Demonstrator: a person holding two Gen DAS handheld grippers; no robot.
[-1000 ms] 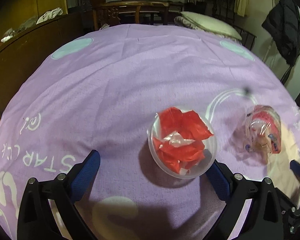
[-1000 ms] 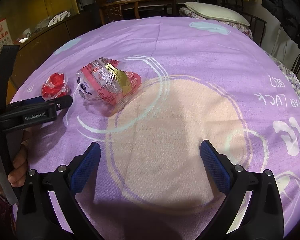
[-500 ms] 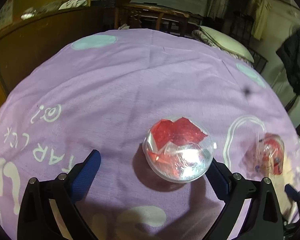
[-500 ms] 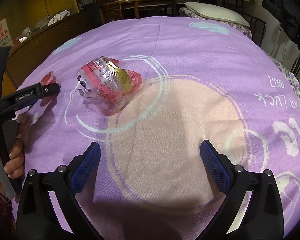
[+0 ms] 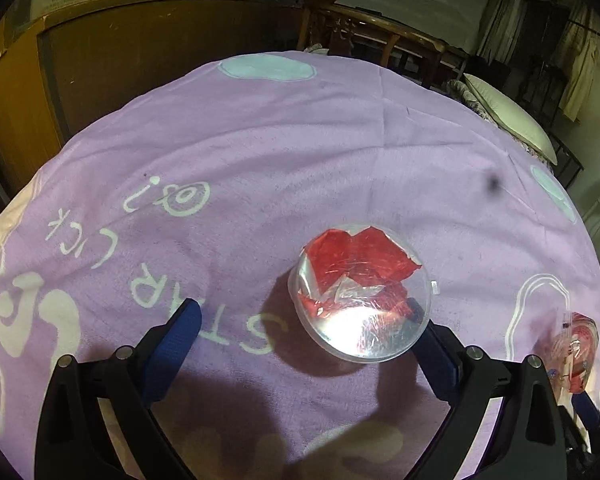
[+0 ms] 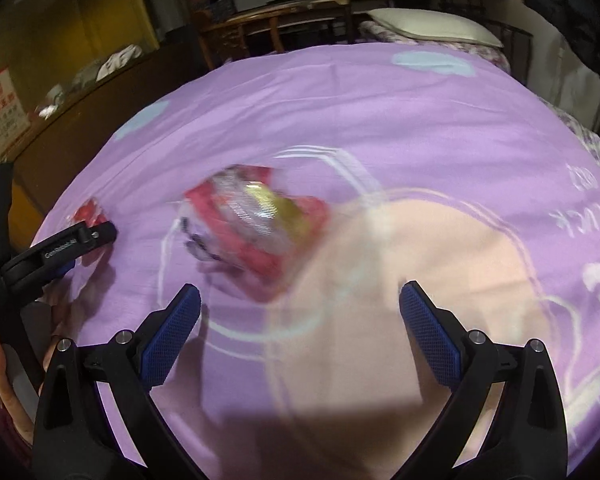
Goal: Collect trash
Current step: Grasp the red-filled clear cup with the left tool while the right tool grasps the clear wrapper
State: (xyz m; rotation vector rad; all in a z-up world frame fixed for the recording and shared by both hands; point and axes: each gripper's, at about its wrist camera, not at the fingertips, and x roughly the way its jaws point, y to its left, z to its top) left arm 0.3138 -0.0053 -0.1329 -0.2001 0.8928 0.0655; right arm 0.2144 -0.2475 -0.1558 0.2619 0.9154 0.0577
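A clear plastic cup (image 5: 360,292) stuffed with red wrappers lies tilted on the purple tablecloth (image 5: 260,140). My left gripper (image 5: 304,340) is open around it, and the cup's rim overlaps the right blue pad (image 5: 440,356). A crumpled red and clear snack bag (image 6: 256,224) lies blurred just ahead of my open right gripper (image 6: 300,320), nothing between its fingers. The same bag (image 5: 576,348) shows at the far right of the left wrist view. In the right wrist view the left gripper's black finger (image 6: 60,248) hides most of the cup (image 6: 88,212).
A brown wooden cabinet (image 5: 100,60) runs along the table's far left side. A wooden chair (image 6: 276,24) and a bed with a pillow (image 6: 428,24) stand behind the table. A person's hand (image 6: 4,364) holds the left gripper at the left edge.
The left gripper has moved in on the cup, which now lies tilted against its right pad. The right gripper has moved towards the snack bag, which now looks larger and blurred.
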